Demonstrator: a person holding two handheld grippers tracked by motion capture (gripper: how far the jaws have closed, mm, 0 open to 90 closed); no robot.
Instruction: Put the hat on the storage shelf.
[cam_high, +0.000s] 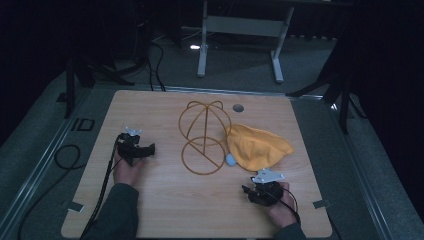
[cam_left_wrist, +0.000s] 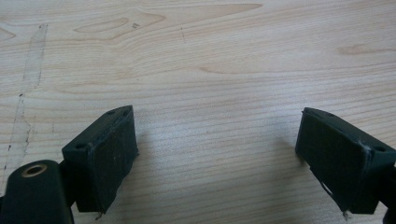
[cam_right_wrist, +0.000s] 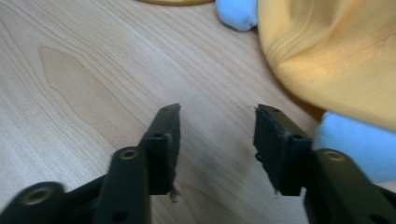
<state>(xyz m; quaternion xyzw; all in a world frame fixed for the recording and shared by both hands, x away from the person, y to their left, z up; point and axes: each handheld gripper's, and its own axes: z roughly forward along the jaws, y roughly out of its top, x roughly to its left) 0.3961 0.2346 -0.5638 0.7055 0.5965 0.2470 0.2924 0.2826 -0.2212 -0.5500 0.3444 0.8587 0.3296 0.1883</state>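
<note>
- Cloth, one piece, yellow-orange (cam_high: 257, 146), lay slumped on the wooden table (cam_high: 165, 210) just ahead and to the right of the right gripper (cam_right_wrist: 217, 122), whose jaws stood parted with nothing between them; it looked like a hat or cover, probably meant for the stand, which would explain why it sat touching that stand's right side
- One wire stand (cam_high: 204, 136), a domed frame rising from a flat ring, stood between the two grippers and well beyond both sets of jaws; I judged it was kept central so either hand could reach it
- Two pale blue bits showed at the cloth's edge: one blue tip (cam_right_wrist: 236, 13) far ahead of the right jaws, another blue patch (cam_right_wrist: 359, 151) close beside the right-hand jaw, apparently touching it; whether they were trim on the cloth or separate things I could not tell
- Left gripper (cam_left_wrist: 217, 135) was released too, its jaws spread wide over bare wood, well apart from cloth and stand; it seemed to be waiting, perhaps to steady the stand
- Two grippers in all, one in each hand, each with two black jaws, and each trailing a cable (cam_high: 102, 187)
- Right jaws pointed toward the cloth's near edge, so the likely next step was a pinch there; the loose fabric could bunch or drag the light stand
</note>
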